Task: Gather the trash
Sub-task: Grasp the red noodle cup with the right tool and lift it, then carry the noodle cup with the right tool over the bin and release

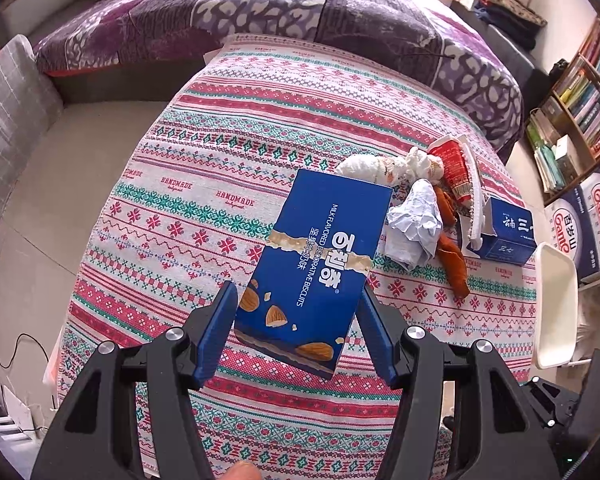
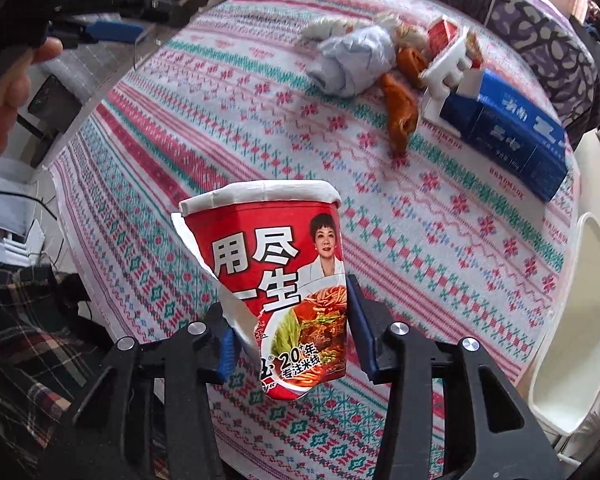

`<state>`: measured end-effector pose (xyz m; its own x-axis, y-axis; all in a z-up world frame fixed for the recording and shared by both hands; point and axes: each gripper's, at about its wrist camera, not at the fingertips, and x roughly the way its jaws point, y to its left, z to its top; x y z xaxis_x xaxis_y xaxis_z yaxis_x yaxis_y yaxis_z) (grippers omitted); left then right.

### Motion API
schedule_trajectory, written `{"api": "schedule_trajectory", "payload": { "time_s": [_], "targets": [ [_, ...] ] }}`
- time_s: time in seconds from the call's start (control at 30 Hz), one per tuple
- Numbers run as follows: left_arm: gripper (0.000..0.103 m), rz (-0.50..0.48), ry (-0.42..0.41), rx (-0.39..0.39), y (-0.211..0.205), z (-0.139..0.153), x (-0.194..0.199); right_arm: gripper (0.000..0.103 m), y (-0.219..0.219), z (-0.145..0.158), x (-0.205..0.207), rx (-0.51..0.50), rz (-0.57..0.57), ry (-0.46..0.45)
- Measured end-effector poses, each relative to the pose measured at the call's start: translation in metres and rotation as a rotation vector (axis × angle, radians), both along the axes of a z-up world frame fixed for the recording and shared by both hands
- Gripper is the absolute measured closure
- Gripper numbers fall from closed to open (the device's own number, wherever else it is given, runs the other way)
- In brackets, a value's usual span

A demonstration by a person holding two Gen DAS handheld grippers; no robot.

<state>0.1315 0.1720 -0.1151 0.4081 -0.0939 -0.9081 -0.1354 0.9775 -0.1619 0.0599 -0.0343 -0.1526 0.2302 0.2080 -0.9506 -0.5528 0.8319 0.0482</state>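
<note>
Currently, left gripper [image 1: 296, 312]: both blue fingers [image 1: 220, 328] clamp the long sides of the blue biscuit box, holding it clear of the cloth
Biscuit box [image 1: 320, 264]: lower end sits between the left fingers, the rest reaches out past their tips, tilted
Right gripper [image 2: 288, 320]: its fingers [image 2: 360, 320] pinch the red noodle cup low on its wall, one on each side; the wall there looks squeezed and torn
Noodle cup [image 2: 276, 268]: white rim points away from the right fingers, base lies back between them
Trash pile [image 1: 428, 200]: beyond the left fingertips and to their right, resting on the patterned tablecloth [image 1: 204, 208]
Crumpled paper [image 2: 352, 60]: far ahead of the right fingertips, touching an orange-brown scrap [image 2: 400, 112]
Small blue carton [image 2: 512, 136]: ahead and right of the right fingers, just beside a white plastic piece [image 2: 444, 76]
Red wrapper [image 1: 456, 168]: at the far edge of the pile, next to the white plastic piece
White chair [image 2: 572, 320]: right of the right fingers, past the table edge
</note>
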Motion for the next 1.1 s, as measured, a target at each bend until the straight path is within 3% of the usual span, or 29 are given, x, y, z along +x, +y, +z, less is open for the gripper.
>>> {"api": "schedule_trajectory", "payload": {
  "time_s": [0.3,0.47,0.67,0.87,1.1],
  "targets": [
    [0.044,0.072,-0.081,0.042,-0.004,0.011,0.004,0.059,-0.005,0.055,0.04,0.102,-0.208,-0.271],
    [0.044,0.125,-0.178,0.13,-0.015,0.026,0.003,0.059,-0.013,0.084,0.045,0.117,-0.295,-0.432],
    [0.044,0.195,-0.294,0.172,-0.028,0.047,-0.004,0.059,-0.024,0.105,0.049,0.137,-0.415,-0.552],
    [0.044,0.242,-0.365,0.193,-0.045,0.061,-0.012,0.059,-0.034,0.121,0.049,0.146,-0.517,-0.642],
    [0.044,0.243,-0.399,0.184,-0.063,0.067,-0.018,0.058,-0.048,0.124,0.055,0.153,-0.587,-0.644]
  ]
}}
